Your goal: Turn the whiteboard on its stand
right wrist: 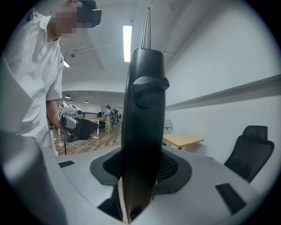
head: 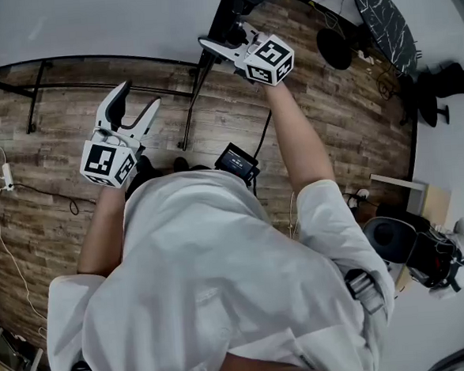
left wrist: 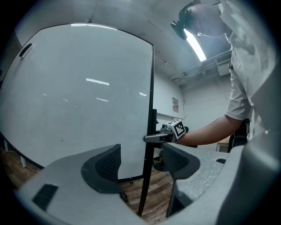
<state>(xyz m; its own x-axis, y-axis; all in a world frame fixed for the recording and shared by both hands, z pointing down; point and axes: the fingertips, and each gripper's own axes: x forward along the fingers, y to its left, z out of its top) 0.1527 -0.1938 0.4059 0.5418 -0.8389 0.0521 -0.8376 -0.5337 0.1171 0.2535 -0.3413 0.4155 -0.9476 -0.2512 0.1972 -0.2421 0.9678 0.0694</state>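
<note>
Whiteboard (left wrist: pixel 79 96) stands upright on its stand, face toward the left gripper view. Right gripper (right wrist: pixel 140 169) is at the board's right edge with its jaws partway closed and clamped on the black side upright (right wrist: pixel 144 110) – pads press on both sides of it. Left gripper (left wrist: pixel 140 160) sits in front of the board, near that same edge but clear of it – jaws wide apart, nothing held. Stand legs are on the wood floor (head: pixel 55 153) below the board.

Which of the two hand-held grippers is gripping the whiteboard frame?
The right hand-held gripper: its jaws are closed on the black frame. The left hand-held gripper is open and empty.
</note>
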